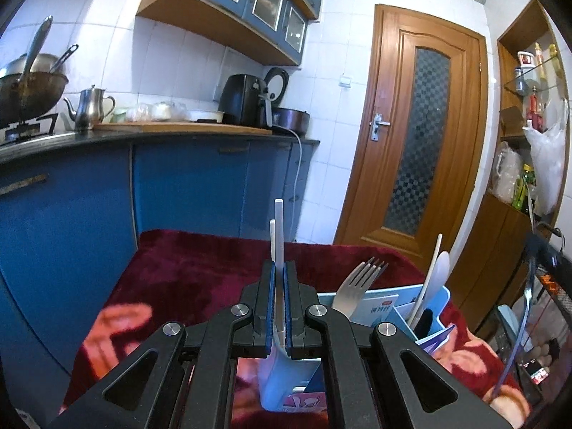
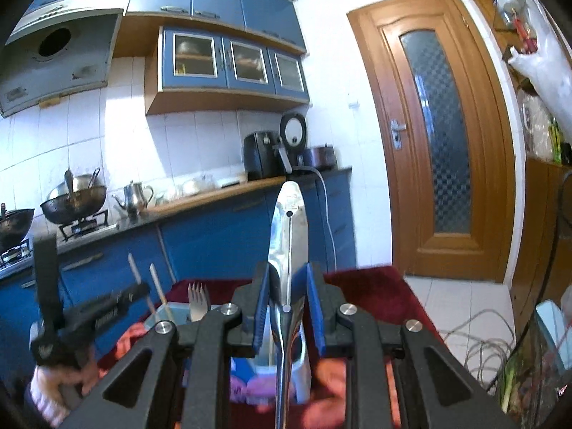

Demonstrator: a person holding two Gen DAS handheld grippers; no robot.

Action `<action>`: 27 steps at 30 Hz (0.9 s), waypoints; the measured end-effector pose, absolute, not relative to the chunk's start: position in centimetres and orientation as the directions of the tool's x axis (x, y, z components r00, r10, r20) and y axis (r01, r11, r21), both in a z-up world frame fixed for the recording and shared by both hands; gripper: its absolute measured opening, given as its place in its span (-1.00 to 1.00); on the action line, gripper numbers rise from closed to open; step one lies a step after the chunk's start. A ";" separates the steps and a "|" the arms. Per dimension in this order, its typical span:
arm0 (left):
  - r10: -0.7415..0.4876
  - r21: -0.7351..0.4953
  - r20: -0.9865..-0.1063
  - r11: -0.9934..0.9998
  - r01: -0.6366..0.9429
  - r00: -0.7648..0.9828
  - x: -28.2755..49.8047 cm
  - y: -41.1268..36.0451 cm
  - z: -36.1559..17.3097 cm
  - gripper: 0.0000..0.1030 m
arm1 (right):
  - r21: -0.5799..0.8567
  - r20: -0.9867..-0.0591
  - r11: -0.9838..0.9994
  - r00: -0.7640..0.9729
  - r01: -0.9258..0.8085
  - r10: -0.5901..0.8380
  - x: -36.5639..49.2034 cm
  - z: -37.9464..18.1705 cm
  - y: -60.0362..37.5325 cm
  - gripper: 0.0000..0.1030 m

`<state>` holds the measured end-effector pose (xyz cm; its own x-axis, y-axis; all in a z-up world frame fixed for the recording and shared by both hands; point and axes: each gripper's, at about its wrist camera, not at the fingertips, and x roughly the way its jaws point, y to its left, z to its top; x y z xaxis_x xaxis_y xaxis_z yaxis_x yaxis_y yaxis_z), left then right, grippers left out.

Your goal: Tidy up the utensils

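My left gripper (image 1: 279, 268) is shut on a pair of white chopsticks (image 1: 278, 228) that stick straight up, above a light blue holder part (image 1: 286, 382). To its right the light blue utensil holder (image 1: 434, 295) holds a metal fork (image 1: 357, 286), a white spoon (image 1: 434, 282) and paper packets. My right gripper (image 2: 287, 275) has its jaws a little apart around a shiny metal spoon (image 2: 289, 228) that stands upright between the pads, over a white-blue holder (image 2: 298, 368). The left gripper (image 2: 107, 307) with the chopsticks (image 2: 146, 282) shows at lower left there, by a fork (image 2: 198, 302).
A dark red cloth covers the table (image 1: 200, 271). Behind are blue kitchen cabinets (image 1: 186, 186), a counter with a kettle (image 1: 87, 107), a wok (image 1: 28, 93) and an air fryer (image 1: 243, 100). A wooden door (image 1: 418, 150) stands to the right. Cables (image 2: 475, 343) lie on the floor.
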<state>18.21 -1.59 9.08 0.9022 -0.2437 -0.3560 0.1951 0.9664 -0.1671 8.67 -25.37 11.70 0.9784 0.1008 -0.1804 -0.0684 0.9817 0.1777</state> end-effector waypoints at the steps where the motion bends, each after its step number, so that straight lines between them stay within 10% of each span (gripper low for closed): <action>1: -0.245 -0.169 -0.357 0.966 0.195 0.901 18.2 -1.6 9.0 -0.92 | 0.181 -0.164 0.981 0.982 -0.067 0.097 9.2 11.9 -25.4 -0.55; 27: -0.272 -0.175 -0.404 0.960 0.218 0.873 19.3 -1.9 7.1 -0.92 | 0.147 -0.134 0.989 0.990 -0.018 0.038 15.9 9.3 -23.8 -0.54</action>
